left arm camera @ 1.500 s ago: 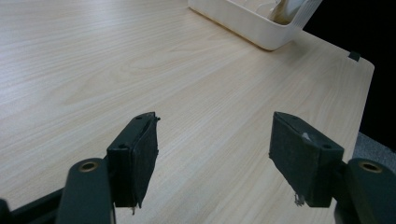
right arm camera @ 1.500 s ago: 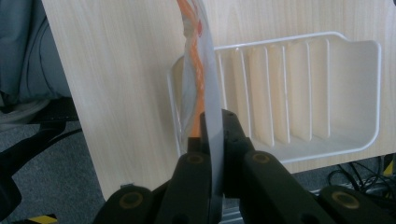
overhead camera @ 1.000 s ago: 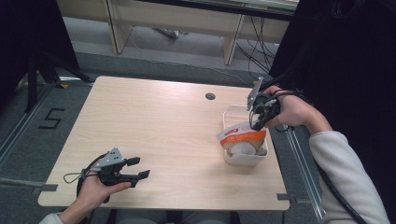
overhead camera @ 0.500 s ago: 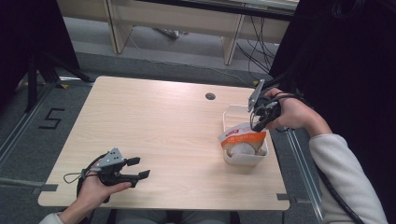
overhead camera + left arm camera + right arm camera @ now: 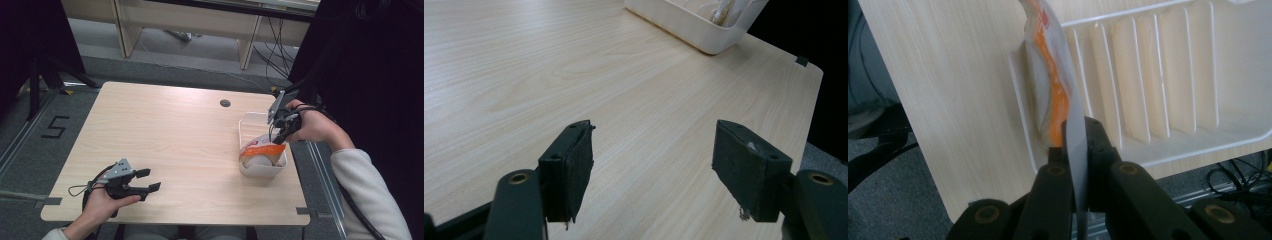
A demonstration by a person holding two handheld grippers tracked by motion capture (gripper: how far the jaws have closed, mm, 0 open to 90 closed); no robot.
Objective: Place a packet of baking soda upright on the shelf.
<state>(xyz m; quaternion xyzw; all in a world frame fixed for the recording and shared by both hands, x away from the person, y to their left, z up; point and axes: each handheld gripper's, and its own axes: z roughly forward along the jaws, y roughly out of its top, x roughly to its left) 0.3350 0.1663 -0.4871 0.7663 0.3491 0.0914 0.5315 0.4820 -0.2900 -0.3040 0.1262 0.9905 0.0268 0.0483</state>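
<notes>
Pinching the top edge of an orange-and-white pouch (image 5: 260, 150), the right gripper (image 5: 278, 131) has its fingers clamped on it, w/ the pouch's lower part down in the white tray (image 5: 246, 125) at the desk's (image 5: 175, 135) right side. Left gripper (image 5: 146, 180) sits low over the desk's near left, well apart from the tray, fingers wide open w/ nothing between.

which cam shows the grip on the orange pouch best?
Right gripper view: the right gripper is shut on the orange pouch edge, over the white bin. High view shows the pouch small in the bin. Left gripper view catches a pale sliver inside the bin.
</notes>
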